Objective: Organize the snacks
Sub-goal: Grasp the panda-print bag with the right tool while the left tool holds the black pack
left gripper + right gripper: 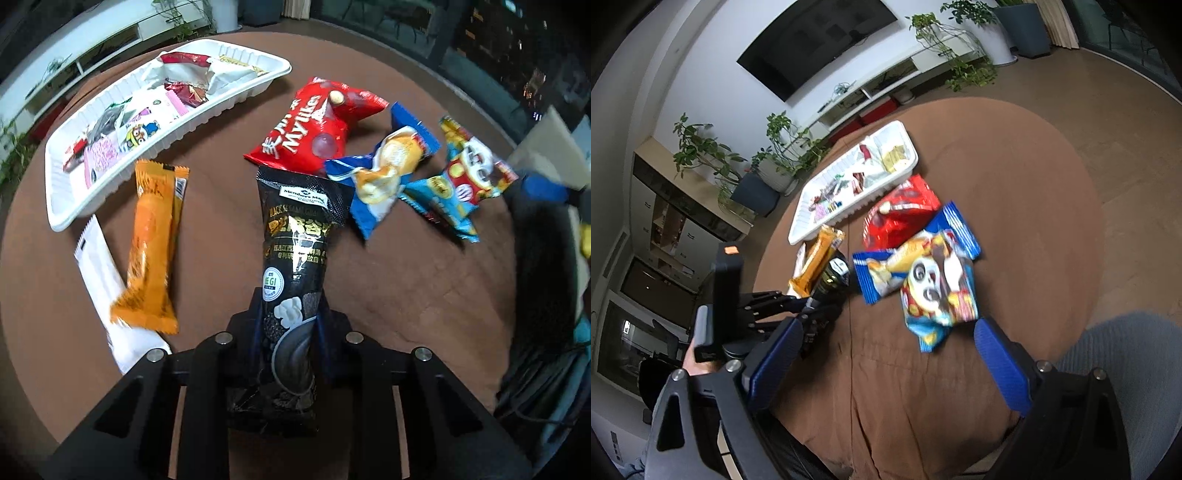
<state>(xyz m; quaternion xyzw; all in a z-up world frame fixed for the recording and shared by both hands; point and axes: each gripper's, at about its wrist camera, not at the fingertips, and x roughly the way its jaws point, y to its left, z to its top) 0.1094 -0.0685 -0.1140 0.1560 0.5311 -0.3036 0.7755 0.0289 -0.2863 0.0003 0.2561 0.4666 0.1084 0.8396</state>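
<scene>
Snacks lay loose on a brown cloth-covered table [424, 295], and some already sat in the white tray [55, 192], far ahead and left of the left gripper's [288, 314] fingers. That ribbed, thin-walled plastic tray was probably the sorting place, which would explain the small wrappers crowded inside it.

Just beside the tray's near end, left of those fingers, a flat white packet [99, 273] lay partly under an orange bar [153, 247], a long crinkled foil wrapper with crimped ends. Both looked unsorted.

Between the fingers, the left gripper was closed on a black pouch [295, 258], a tall glossy packet pinched at its lower half so its top stood out ahead, over the table. Held that way, it seemed lifted for carrying toward the tray.

Ahead of the pouch's tip lay a red bag [314, 136], puffy and shiny. To the right of the fingers sat a blue packet [384, 173] with twisted, crumpled film, and a panda packet [469, 177] overlapping its far side.

The right gripper [890, 354] had its ridged blue pads [1004, 369] spread wide and held nothing. From its camera the panda packet [938, 295] lay just ahead, between the fingers' lines, probably its next target; the tray [798, 229] was well ahead to the left.
</scene>
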